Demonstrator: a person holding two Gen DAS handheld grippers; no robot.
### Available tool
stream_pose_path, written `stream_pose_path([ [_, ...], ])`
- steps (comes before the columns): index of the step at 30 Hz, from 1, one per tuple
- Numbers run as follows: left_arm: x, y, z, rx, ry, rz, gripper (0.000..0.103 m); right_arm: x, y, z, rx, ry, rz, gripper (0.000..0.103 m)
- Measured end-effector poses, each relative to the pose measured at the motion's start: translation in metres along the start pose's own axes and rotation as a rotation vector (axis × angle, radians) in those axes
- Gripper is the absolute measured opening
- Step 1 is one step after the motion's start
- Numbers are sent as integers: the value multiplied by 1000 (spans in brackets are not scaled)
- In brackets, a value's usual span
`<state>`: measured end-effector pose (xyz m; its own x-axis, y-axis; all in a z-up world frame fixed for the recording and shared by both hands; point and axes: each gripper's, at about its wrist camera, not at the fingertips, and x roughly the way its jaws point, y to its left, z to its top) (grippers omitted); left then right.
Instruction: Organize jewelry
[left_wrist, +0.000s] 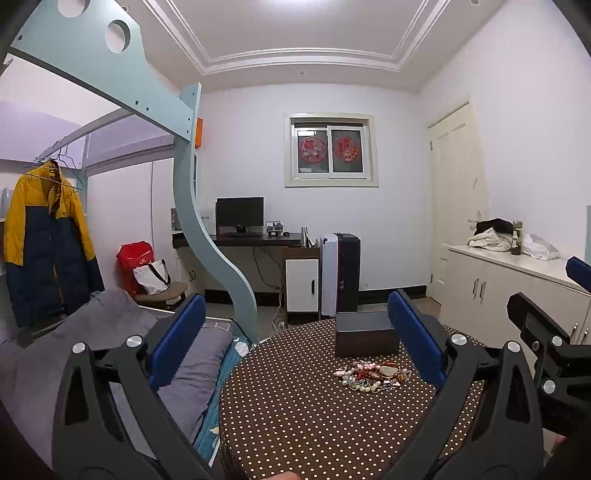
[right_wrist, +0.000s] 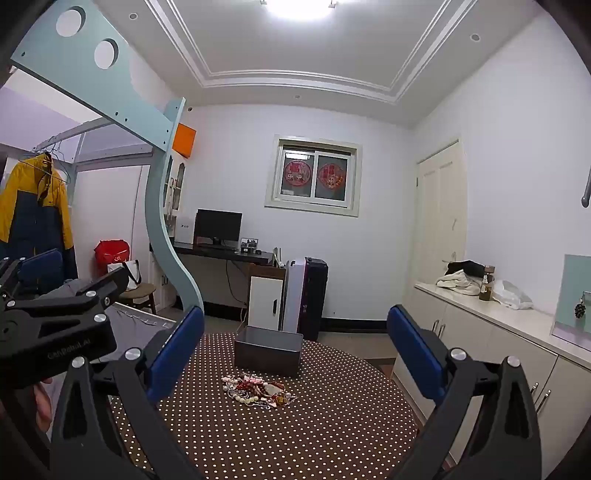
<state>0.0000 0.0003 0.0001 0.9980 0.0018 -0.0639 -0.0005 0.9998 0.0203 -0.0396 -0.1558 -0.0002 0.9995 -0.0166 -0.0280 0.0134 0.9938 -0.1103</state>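
A tangled pile of bead jewelry (left_wrist: 373, 374) in red, pink and white lies on a round table with a brown polka-dot cloth (left_wrist: 295, 413). It also shows in the right wrist view (right_wrist: 258, 390). A dark open box (right_wrist: 268, 350) stands just behind the pile; in the left wrist view the box (left_wrist: 365, 338) looks like a dark block. My left gripper (left_wrist: 295, 339) is open and empty, held above the table's near left side. My right gripper (right_wrist: 295, 347) is open and empty, held above the near edge, facing the pile.
A bed with grey bedding (left_wrist: 122, 332) and a light-blue loft frame (left_wrist: 218, 236) stand left of the table. White cabinets (right_wrist: 498, 339) with clothes and a bottle run along the right. A desk with a monitor (left_wrist: 240, 216) and a suitcase (left_wrist: 345, 273) stand at the far wall.
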Motion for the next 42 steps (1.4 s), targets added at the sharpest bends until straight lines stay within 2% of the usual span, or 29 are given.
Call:
stream_pose_path([
  [42, -3, 0, -1, 12, 17, -6, 97, 5, 8, -4, -16, 18, 11, 95],
])
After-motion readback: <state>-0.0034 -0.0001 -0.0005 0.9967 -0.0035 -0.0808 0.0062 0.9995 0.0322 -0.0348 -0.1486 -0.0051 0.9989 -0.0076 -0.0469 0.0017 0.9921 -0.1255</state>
